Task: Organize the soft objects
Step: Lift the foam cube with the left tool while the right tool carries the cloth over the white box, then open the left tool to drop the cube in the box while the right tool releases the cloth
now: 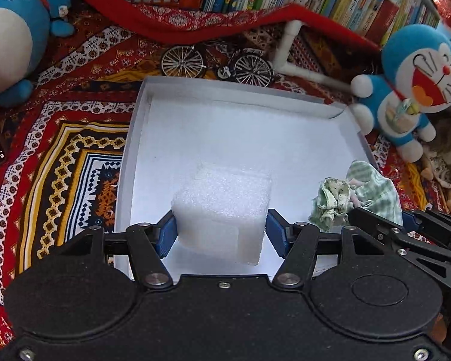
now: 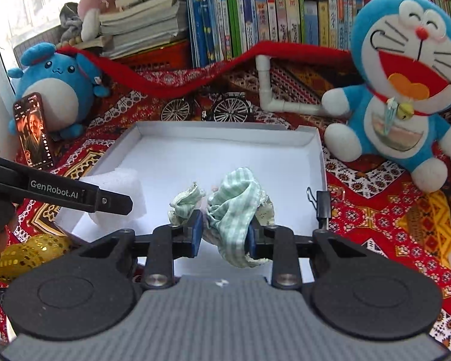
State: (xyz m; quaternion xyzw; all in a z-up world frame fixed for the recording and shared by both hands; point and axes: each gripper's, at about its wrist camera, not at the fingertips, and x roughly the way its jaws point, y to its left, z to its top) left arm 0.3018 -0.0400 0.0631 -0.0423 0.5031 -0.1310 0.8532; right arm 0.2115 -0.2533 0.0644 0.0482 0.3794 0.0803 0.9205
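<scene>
Foam block [image 1: 222,210] over tray [image 1: 225,126] (bicycle [image 1: 216,64] behind).

One shallow white cardboard box [image 2: 320,162]. One white foam block [image 1: 222,210]. One bundle of green checked cloth [image 2: 234,207]. Two blue plush toys: a round one [image 2: 55,90] far left, a blue-and-white cat [image 2: 406,90] far right. One miniature metal bicycle [image 1: 215,61]. One phone [image 2: 33,129] with a lit screen, left. One black binder clip [image 2: 321,203], right. Two black grippers [image 1: 221,233] [image 2: 224,234].
</scene>
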